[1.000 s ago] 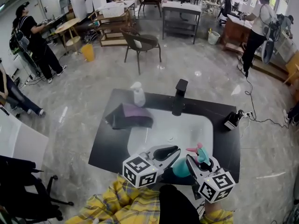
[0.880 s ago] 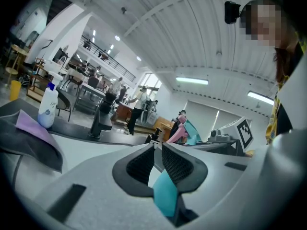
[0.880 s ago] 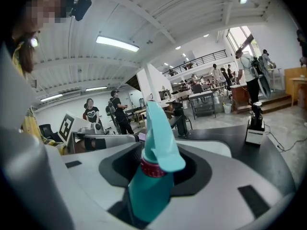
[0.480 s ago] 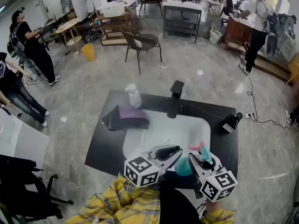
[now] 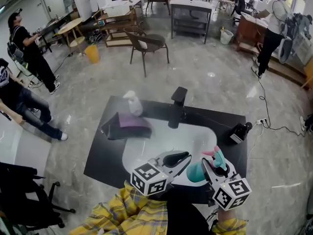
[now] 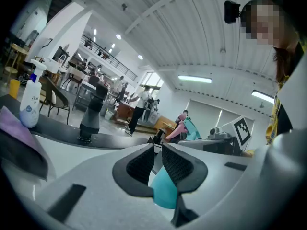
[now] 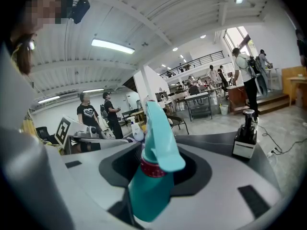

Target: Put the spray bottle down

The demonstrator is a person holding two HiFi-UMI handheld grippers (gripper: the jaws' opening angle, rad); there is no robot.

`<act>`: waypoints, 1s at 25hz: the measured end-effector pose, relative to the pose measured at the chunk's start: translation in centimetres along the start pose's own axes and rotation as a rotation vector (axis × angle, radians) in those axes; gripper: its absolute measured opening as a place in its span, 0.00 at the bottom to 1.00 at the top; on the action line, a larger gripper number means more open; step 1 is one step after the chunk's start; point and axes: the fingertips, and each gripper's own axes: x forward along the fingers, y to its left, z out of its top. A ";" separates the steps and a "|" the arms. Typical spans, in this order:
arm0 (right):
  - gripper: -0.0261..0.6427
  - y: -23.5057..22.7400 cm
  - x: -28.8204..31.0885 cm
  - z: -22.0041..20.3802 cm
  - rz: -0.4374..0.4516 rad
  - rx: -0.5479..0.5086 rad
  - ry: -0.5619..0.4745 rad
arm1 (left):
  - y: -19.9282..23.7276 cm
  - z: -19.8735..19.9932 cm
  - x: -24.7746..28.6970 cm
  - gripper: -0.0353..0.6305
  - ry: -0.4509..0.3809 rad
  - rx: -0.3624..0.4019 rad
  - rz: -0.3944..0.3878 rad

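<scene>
A teal spray bottle [image 5: 197, 171] with a pink-and-teal trigger head stands upright in my right gripper [image 5: 213, 164], whose jaws are shut on its neck, over the near right edge of the white sink [image 5: 161, 141]. In the right gripper view the bottle [image 7: 152, 186] fills the middle, between the jaws of the right gripper [image 7: 156, 164]. My left gripper [image 5: 182, 158] hovers just left of it with its pads together and nothing between them. The left gripper view shows the left gripper [image 6: 157, 152] with the bottle's teal body [image 6: 165, 193] behind its pads.
The sink is set in a black table [image 5: 102, 155]. A black faucet [image 5: 177, 102] stands at its far side. A white pump bottle [image 5: 132, 103] and a purple cloth [image 5: 131, 121] lie far left. A small black device [image 5: 238, 132] sits far right. People, chairs and tables stand beyond.
Both grippers have drifted to the right along the sink's near edge, the right one carrying the spray bottle. Neither gripper's jaws have changed. A person at the left has walked closer.
</scene>
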 end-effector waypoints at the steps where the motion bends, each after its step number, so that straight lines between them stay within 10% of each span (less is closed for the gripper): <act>1: 0.30 -0.6 0.1 0.3 -0.005 0.000 -0.001 | 0.1 0.2 0.5 0.12 0.000 -0.001 0.000; 25: 0.30 -12.9 1.0 3.3 -0.143 -0.097 -0.001 | 1.4 1.0 10.8 0.12 0.037 -0.022 -0.029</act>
